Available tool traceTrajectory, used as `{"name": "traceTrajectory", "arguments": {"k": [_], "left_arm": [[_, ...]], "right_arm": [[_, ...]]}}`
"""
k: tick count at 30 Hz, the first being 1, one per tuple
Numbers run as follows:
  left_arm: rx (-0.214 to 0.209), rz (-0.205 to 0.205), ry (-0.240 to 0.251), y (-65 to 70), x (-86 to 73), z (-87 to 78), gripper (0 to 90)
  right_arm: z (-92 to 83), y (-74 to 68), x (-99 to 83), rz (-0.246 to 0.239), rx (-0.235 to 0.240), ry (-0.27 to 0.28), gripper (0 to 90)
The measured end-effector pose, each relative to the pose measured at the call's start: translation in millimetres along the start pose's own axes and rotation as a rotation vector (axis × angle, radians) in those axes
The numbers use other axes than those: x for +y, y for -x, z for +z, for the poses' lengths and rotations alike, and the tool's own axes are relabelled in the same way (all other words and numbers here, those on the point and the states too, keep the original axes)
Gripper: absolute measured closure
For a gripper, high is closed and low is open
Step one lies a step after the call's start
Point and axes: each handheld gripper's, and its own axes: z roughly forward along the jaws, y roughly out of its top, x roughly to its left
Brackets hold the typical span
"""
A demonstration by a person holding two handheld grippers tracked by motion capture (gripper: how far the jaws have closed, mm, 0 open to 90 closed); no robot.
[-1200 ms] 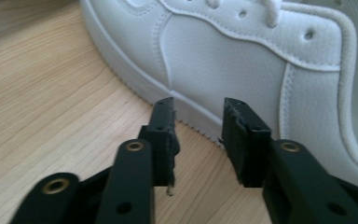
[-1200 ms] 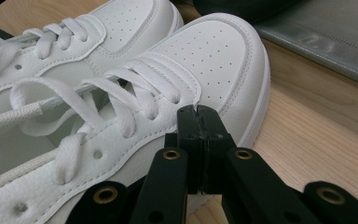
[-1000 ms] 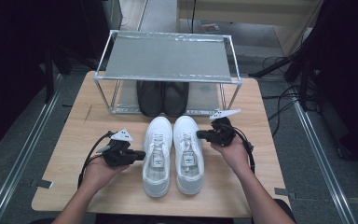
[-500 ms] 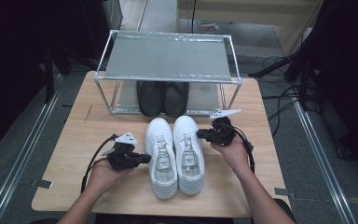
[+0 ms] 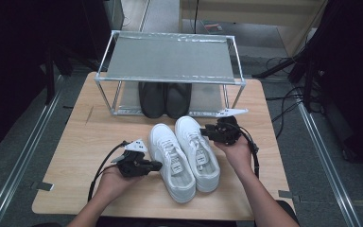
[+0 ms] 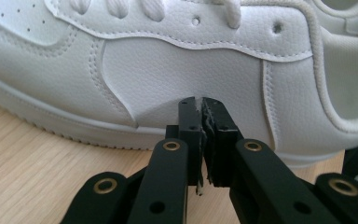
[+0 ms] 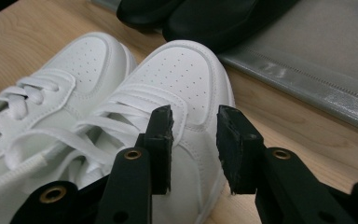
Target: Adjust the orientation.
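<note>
White sneakers (image 5: 186,158) sit side by side mid-table before the rack (image 5: 170,61); left gripper (image 6: 200,105) closed against one's side; right gripper (image 7: 193,121), jaws just been opening, nothing between them

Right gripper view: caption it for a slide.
Open right claw poised over the toe of a white sneaker, its twin alongside, black shoes on the rack behind.
</note>
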Motion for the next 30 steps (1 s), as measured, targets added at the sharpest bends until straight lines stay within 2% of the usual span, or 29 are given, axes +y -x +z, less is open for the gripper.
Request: {"name": "traceTrajectory", "arguments": {"k": [2, 5, 9, 13, 16, 22, 28, 30], "left_arm": [[-0.008, -0.005, -0.001, -2.6, 0.5, -1.9, 83.0], [-0.028, -0.030, 0.031, -7.6, 2.8, -9.6, 79.0], [-0.014, -0.031, 0.047, -12.0, 6.5, -21.6, 75.1], [0.004, -0.022, 0.063, -16.8, 7.6, -32.2, 66.0], [0.033, -0.027, 0.058, -22.0, 8.1, -38.2, 54.3], [0.048, -0.037, 0.067, -34.9, 10.0, -49.9, 49.2], [0.071, -0.004, 0.052, -44.6, 11.9, -55.1, 44.6], [0.077, 0.002, 0.063, -47.3, 12.9, -55.9, 42.7]], "right_arm": [[-1.2, 0.1, 0.0, 0.008, 0.014, 0.004, 65.7], [-3.9, -0.3, 0.4, 0.019, 0.033, 0.017, 64.0], [-8.9, -1.9, 0.4, 0.047, 0.054, 0.036, 62.0], [-15.5, -6.0, -0.9, 0.031, 0.048, 0.049, 57.4], [-20.9, -10.8, -1.9, 0.026, 0.054, 0.060, 57.2], [-28.2, -23.6, -7.5, -0.002, 0.075, 0.084, 55.3], [-34.0, -37.3, -14.5, -0.052, 0.073, 0.097, 52.6], [-35.4, -42.3, -16.7, -0.063, 0.071, 0.103, 52.3]]}}
